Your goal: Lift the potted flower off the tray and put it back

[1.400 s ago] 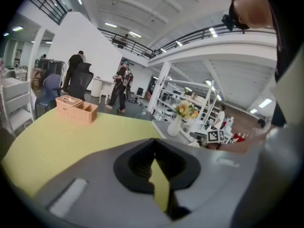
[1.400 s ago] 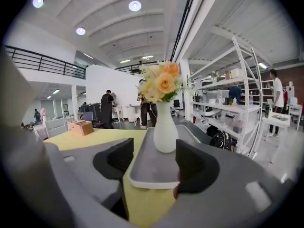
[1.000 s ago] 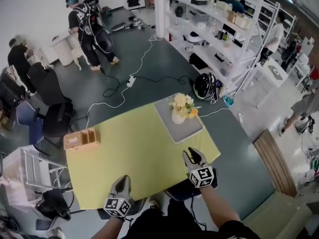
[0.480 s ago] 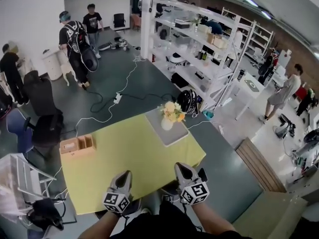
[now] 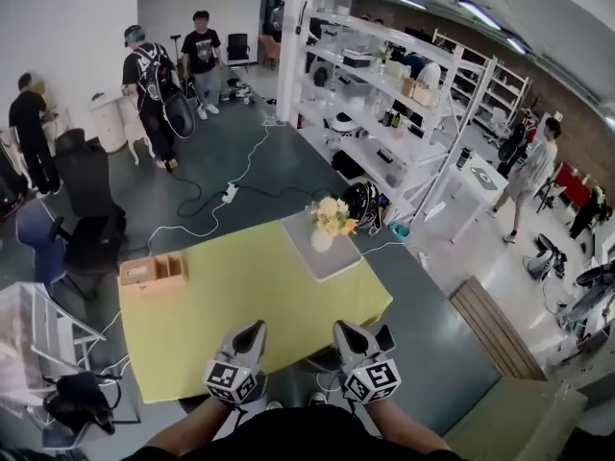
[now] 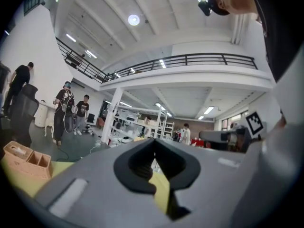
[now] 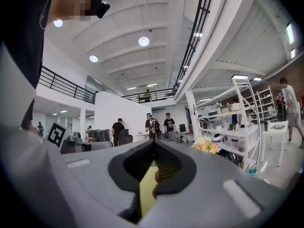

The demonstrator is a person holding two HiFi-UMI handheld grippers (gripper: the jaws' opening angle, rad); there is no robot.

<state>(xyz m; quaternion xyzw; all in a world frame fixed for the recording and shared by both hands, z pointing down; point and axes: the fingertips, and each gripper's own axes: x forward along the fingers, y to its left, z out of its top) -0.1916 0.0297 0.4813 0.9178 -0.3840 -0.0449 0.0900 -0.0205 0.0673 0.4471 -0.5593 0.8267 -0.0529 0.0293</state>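
The potted flower (image 5: 328, 221), yellow and cream blooms in a white pot, stands upright on the grey tray (image 5: 338, 260) at the far right corner of the yellow table (image 5: 231, 305). Both grippers hover side by side over the table's near edge, far short of the tray. My left gripper (image 5: 254, 331) is shut with nothing in it. The right gripper (image 5: 346, 331) is also shut and empty. In the right gripper view the flower (image 7: 205, 145) shows small, to the right beyond the closed jaws of the gripper (image 7: 154, 142). The left gripper view shows closed jaw tips on the gripper (image 6: 154, 140).
A wooden box (image 5: 154, 269) sits at the table's far left corner. Behind the table are white shelving racks (image 5: 404, 113), a dark helmet (image 5: 365, 200) on the floor, and cables (image 5: 226, 195). Several people stand at the far left; an office chair (image 5: 91, 243) is left of the table.
Both grippers have drawn back toward me and risen. The right one came away from the tray's side to the near edge and its jaws closed. The head view has tilted up.
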